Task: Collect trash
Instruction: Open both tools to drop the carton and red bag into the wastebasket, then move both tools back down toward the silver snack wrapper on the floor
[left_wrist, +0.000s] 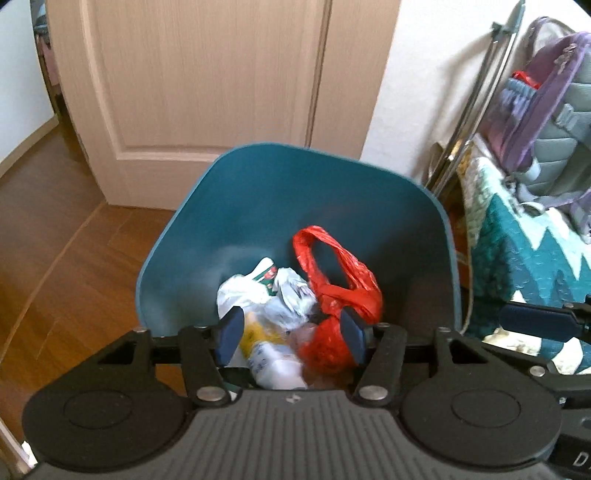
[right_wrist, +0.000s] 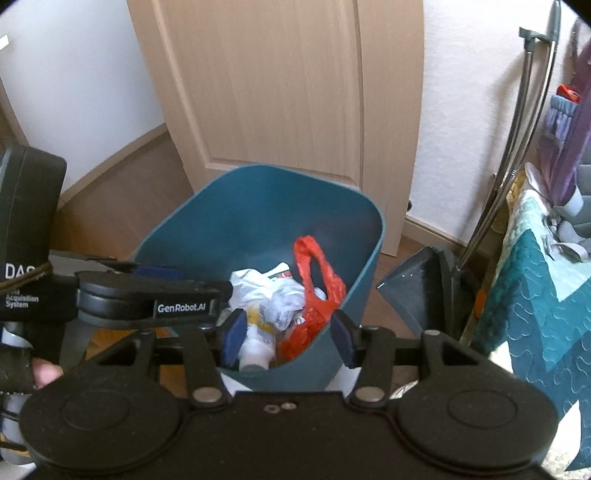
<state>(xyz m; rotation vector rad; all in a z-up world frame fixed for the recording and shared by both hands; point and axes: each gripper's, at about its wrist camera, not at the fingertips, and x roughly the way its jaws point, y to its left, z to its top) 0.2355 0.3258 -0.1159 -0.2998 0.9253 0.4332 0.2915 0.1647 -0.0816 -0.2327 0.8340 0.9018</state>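
A teal plastic bin (left_wrist: 258, 206) stands on the wooden floor (left_wrist: 55, 258) in front of a pale wooden door (left_wrist: 207, 81). Inside lie the collected trash items: a red plastic bag (left_wrist: 340, 280) with its looped handles up against the far wall, crumpled white paper and plastic (left_wrist: 269, 295) beside it, and a white bottle with a yellow label (left_wrist: 269, 354) nearest the camera.

The left gripper (left_wrist: 291, 339) hangs over the bin's near edge, jaws partly open; the trash sits below and between the blue pads, but they do not press on anything. The right gripper (right_wrist: 290, 341) is likewise partly open and holds nothing, its pads apart above the bin's near rim.

The right wrist view alone shows the bin's outer wall (right_wrist: 295, 373), a grey dustpan (right_wrist: 417, 291) leaning just to the right of the bin with its metal handle rising along the wall, and the left gripper's body from the side with a bit of the person's hand (right_wrist: 46, 373) behind it. The left wrist view shows more clearly a purple and grey backpack (left_wrist: 546, 118) resting on a teal and white quilt (left_wrist: 524, 254), and a dark blue pad of the other gripper at the right edge.
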